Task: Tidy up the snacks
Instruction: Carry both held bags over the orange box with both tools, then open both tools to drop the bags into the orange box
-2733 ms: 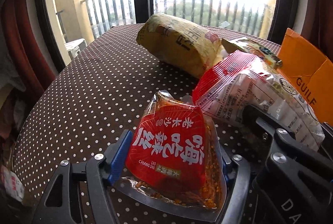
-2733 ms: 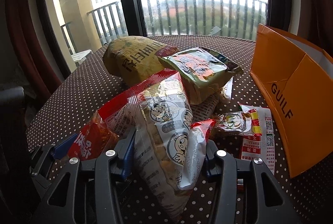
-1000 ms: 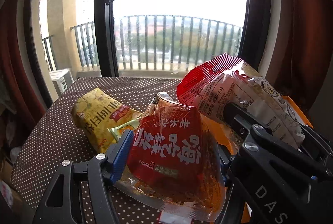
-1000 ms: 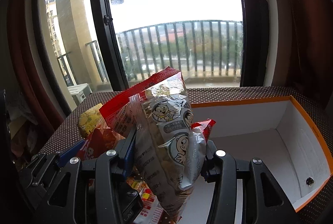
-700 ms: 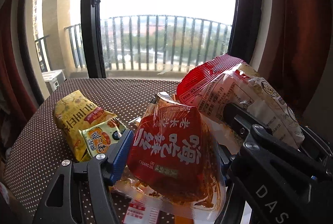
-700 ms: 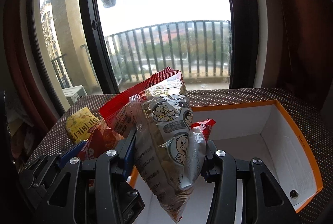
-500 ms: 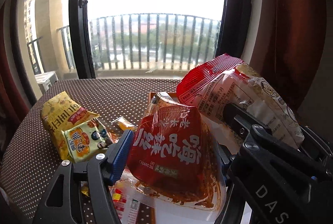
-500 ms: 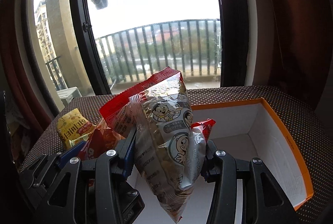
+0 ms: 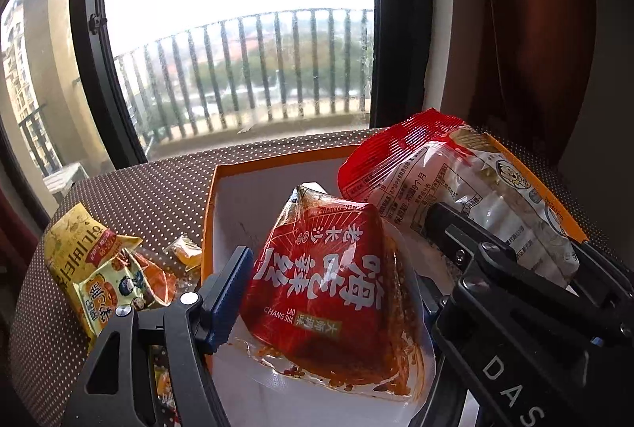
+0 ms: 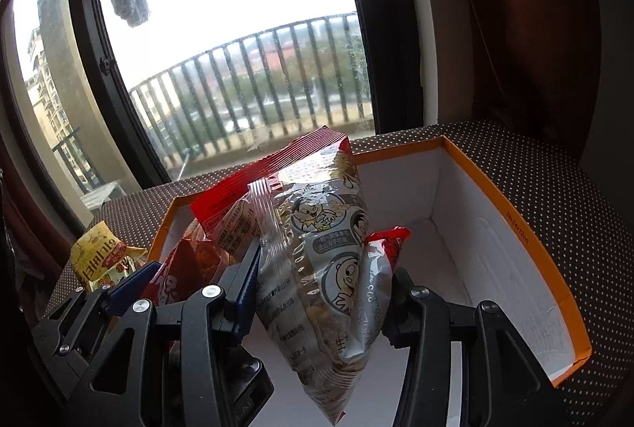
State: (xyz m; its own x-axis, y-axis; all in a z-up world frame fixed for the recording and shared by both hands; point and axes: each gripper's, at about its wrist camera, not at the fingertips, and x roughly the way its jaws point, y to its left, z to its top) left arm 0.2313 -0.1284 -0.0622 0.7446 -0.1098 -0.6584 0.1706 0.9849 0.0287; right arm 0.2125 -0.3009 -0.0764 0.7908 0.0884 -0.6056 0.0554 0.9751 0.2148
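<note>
My left gripper [image 9: 329, 292] is shut on a red spicy snack pack [image 9: 325, 284] and holds it over the left part of an open orange box with a white inside [image 9: 237, 197]. My right gripper [image 10: 321, 284] is shut on a red-topped clear bag with cartoon faces [image 10: 317, 260], held above the same box [image 10: 495, 260]. That bag [image 9: 455, 189] and the right gripper's body show at the right of the left wrist view. The red pack [image 10: 186, 268] shows at the left of the right wrist view.
A yellow bag [image 9: 75, 252], a small green-and-yellow pack [image 9: 115, 288] and a small orange packet [image 9: 184, 254] lie on the dotted brown tablecloth [image 9: 158, 197] left of the box. A window with balcony railing stands behind the table. A red-and-white packet lies at the table's near edge.
Both grippers have moved right with their packs, from beside the box to over its open inside. The loose snacks now lie further left in view.
</note>
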